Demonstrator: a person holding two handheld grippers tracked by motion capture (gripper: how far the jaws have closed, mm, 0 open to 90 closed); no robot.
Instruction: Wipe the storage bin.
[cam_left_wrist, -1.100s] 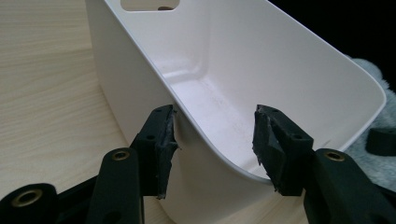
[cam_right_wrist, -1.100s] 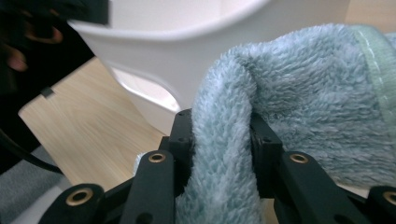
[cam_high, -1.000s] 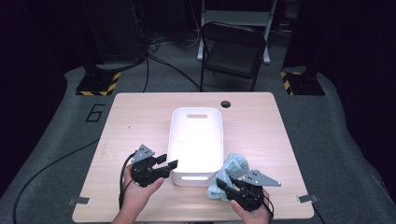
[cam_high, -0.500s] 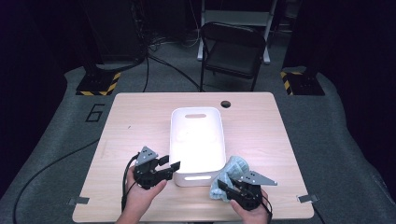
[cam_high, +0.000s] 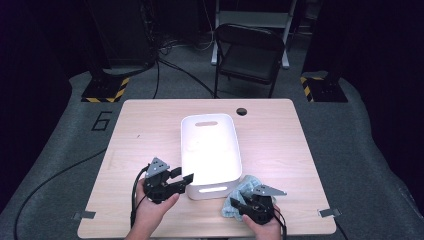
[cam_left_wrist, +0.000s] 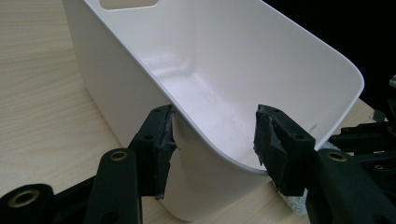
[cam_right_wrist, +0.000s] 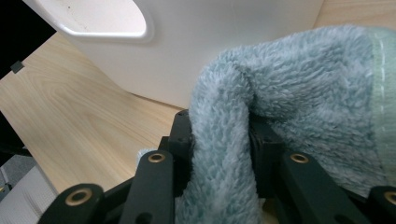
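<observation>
Now the right gripper (cam_high: 239, 206), clamped on the towel (cam_high: 244, 192), is lowered; the left gripper (cam_high: 186, 176) is kept spread astride the bin (cam_high: 210, 150) wall.

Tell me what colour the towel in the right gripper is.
Pale blue-green towel, clearest in the right gripper view.

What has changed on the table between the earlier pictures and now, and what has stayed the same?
The right hand-held gripper, shut on the pale blue towel, has sunk toward the table's near edge, bringing the towel lower beside the white bin. The left hand-held gripper stays open at the bin's near left corner, one jaw on each side of its wall. The bin has not moved.
</observation>
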